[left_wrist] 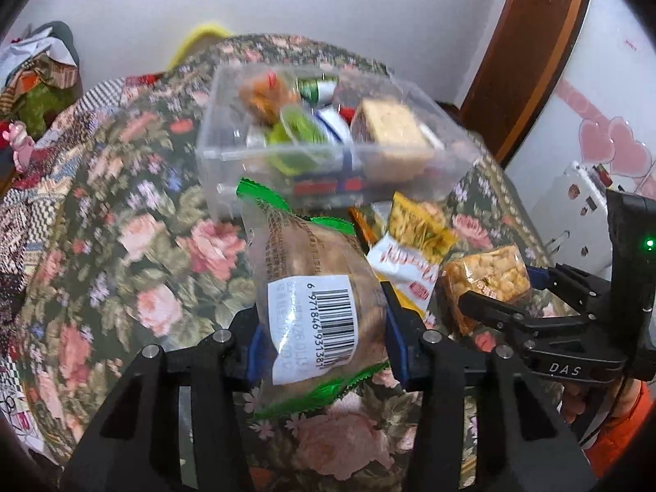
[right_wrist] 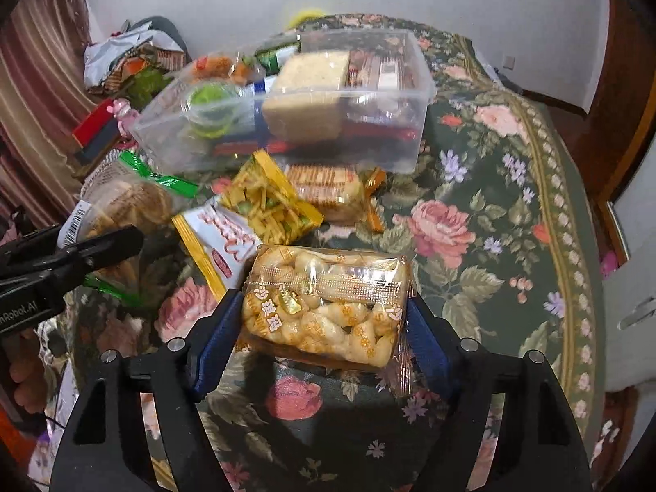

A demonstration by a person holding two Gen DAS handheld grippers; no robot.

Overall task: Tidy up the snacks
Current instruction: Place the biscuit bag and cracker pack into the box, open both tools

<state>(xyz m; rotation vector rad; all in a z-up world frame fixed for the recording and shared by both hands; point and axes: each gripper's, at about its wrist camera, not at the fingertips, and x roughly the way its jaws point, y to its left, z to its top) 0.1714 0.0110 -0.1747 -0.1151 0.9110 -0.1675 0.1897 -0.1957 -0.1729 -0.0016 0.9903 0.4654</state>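
My left gripper (left_wrist: 322, 328) is shut on a green-edged clear bag of brown pastry (left_wrist: 311, 287) with a barcode label, held above the floral tablecloth. My right gripper (right_wrist: 324, 324) is shut on a clear pack of puffed golden snack (right_wrist: 324, 303); that pack also shows in the left wrist view (left_wrist: 488, 283). A clear plastic box (right_wrist: 381, 94) with several snacks inside stands behind both; it also shows in the left wrist view (left_wrist: 229, 151). The left gripper's pastry bag shows at the left of the right wrist view (right_wrist: 123, 201).
Loose snacks lie in front of the box: a yellow packet of strips (right_wrist: 270, 201), a white and red packet (right_wrist: 221, 242) and an orange-wrapped biscuit pack (right_wrist: 328, 192). The floral tablecloth (right_wrist: 492, 225) spreads to the right. Clutter (right_wrist: 123, 65) sits at the far left.
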